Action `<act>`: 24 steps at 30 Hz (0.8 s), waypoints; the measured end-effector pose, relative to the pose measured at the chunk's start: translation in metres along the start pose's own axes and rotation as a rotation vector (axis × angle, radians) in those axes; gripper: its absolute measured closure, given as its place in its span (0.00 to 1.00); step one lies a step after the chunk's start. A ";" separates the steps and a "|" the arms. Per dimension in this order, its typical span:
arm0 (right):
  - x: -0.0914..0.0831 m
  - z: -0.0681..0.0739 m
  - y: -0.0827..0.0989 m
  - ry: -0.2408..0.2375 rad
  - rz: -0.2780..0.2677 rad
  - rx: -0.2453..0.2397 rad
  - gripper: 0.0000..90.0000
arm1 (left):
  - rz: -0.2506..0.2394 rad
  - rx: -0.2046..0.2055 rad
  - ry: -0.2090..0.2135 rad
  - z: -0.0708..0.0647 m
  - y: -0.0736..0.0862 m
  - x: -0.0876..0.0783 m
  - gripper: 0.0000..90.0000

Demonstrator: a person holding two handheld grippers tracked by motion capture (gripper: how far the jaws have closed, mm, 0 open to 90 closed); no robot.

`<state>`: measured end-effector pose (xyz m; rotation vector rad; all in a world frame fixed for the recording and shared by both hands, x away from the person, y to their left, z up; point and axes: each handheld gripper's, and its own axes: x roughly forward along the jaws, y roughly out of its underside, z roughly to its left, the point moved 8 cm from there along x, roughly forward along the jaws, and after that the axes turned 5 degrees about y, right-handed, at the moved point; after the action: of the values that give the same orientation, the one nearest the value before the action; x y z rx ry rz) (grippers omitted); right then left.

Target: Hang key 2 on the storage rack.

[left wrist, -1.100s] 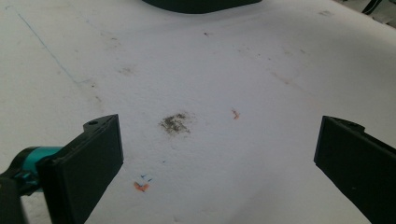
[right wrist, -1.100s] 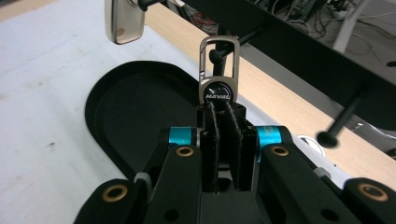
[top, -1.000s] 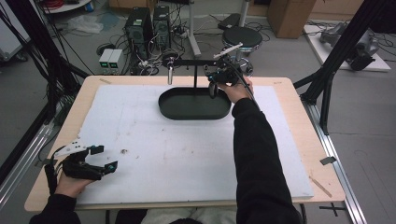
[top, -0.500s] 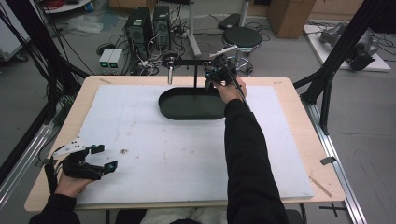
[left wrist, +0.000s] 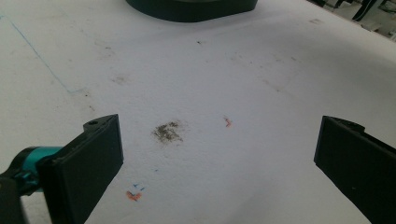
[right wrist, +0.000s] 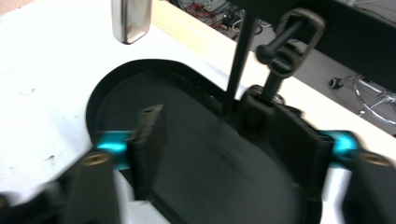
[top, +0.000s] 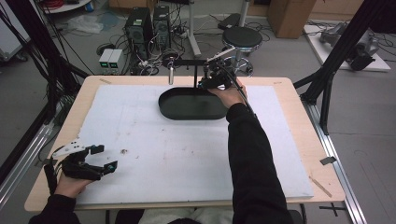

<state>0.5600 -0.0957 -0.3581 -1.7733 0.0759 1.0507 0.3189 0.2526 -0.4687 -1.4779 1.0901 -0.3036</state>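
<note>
Right gripper (top: pixel 215 78) is reaching over the far right end of the black oval tray (top: pixel 177 108), jaws apart and holding nothing, closing in on a dark utensil (right wrist: pixel 275 58) hanging from the black rack (top: pixel 187 62); a shiny metal piece (right wrist: pixel 131 18) hangs further left. Looks like the approach step; next it needs the jaws lined up around that handle before squeezing. Tray is sitting empty. Left gripper (top: pixel 95 161) is idling near-left over the white mat (top: pixel 163 158), jaws wide apart, empty.
</note>
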 end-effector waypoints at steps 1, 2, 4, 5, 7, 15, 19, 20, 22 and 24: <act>0.000 0.001 0.001 -0.003 0.006 0.008 0.18 | 0.000 0.003 0.001 0.000 0.000 0.000 0.02; 0.000 0.002 0.001 -0.005 0.012 0.013 0.13 | 0.000 0.003 0.002 0.000 0.000 0.000 0.02; -0.002 0.003 0.003 -0.013 0.024 0.012 0.12 | -0.001 0.004 0.002 0.000 0.000 0.000 0.02; -0.003 0.004 0.004 -0.021 0.027 0.002 0.12 | -0.001 0.003 0.003 0.000 0.000 0.000 0.02; -0.005 0.006 0.005 -0.020 0.036 -0.008 0.04 | -0.001 0.002 0.002 0.000 0.000 -0.001 0.02; -0.021 0.008 0.020 -0.043 0.025 0.019 0.02 | -0.005 -0.001 -0.004 -0.001 -0.001 -0.002 0.02; -0.036 0.004 0.032 -0.063 -0.011 0.064 0.01 | -0.004 -0.002 -0.007 -0.001 -0.001 -0.002 0.02; -0.040 0.002 0.035 -0.065 -0.026 0.075 0.01 | -0.004 -0.001 -0.008 -0.001 -0.001 -0.002 0.02; -0.049 0.000 0.040 -0.063 -0.057 0.094 0.01 | -0.002 0.000 -0.007 -0.001 -0.001 -0.002 0.02; -0.055 -0.002 0.046 -0.067 -0.059 0.099 0.01 | 0.000 0.001 -0.008 -0.001 -0.001 -0.002 0.02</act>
<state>0.5049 -0.1412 -0.3541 -1.6404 0.0335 1.0449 0.3174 0.2530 -0.4673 -1.4771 1.0834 -0.2983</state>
